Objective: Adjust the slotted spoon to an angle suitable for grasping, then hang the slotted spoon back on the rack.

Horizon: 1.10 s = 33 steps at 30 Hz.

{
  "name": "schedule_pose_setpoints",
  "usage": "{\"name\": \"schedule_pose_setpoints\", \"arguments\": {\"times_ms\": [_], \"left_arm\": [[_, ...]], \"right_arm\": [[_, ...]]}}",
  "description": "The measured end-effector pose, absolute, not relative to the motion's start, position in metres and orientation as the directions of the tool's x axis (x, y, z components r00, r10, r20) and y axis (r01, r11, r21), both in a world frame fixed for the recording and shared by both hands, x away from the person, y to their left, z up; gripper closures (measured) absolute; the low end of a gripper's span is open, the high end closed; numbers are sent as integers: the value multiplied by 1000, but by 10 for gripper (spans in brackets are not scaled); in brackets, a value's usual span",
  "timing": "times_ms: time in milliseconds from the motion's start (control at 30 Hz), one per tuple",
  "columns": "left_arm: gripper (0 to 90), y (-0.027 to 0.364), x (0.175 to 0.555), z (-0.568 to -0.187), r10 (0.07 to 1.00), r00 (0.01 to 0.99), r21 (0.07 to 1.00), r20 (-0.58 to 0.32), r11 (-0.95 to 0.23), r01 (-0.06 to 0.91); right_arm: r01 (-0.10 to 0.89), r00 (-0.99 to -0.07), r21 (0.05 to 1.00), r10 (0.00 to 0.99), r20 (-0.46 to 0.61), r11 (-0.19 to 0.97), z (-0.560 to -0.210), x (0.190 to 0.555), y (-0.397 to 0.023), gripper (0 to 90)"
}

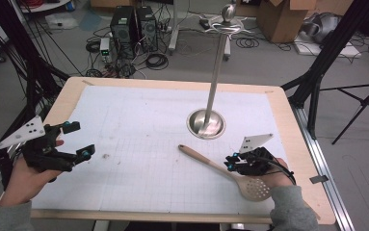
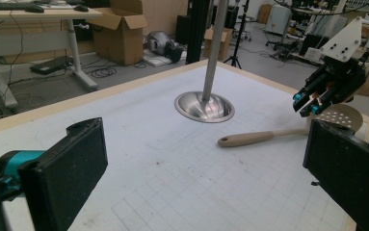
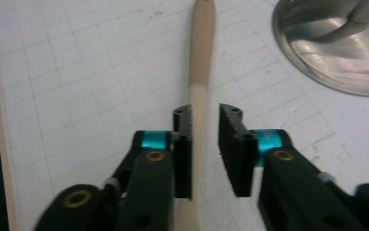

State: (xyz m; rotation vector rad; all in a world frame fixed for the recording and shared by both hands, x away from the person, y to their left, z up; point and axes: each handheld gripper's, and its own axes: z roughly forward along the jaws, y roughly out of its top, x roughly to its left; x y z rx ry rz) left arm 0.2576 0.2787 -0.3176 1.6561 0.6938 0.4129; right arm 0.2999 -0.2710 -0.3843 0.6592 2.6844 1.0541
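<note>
A beige slotted spoon (image 1: 206,162) lies flat on the white gridded mat, its handle pointing up-left and its perforated bowl (image 1: 255,188) near the front right. My right gripper (image 1: 229,162) hovers over the handle close to the bowl. In the right gripper view the handle (image 3: 202,57) runs between the jaws of the right gripper (image 3: 205,113); it lies beside one pad, with a clear gap to the other. My left gripper (image 1: 79,139) is held at the table's left with its jaws wide apart and nothing between them. The left gripper view also shows the spoon (image 2: 254,138) and the right gripper (image 2: 305,103).
A metal pole rises from a round steel base (image 1: 206,123) on the mat just behind the spoon. The mat's wooden border (image 1: 293,134) runs close to my right hand. Cables, computer towers and cardboard boxes sit on the floor beyond the table.
</note>
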Motion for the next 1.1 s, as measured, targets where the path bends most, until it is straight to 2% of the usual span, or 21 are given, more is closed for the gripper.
{"name": "schedule_pose_setpoints", "arguments": {"times_ms": [100,500,1100], "left_arm": [[21,279,258,-318,649,753,973,-111,-84,216],[21,282,257,-317,650,752,974,-111,-81,214],[21,281,256,-317,650,752,974,-109,-81,211]], "right_arm": [[347,-870,702,492,-6,622,-381,301,-275,571],[408,-822,700,569,2,587,-377,302,-271,127],[418,-841,663,540,24,621,-388,304,-267,145]]}}
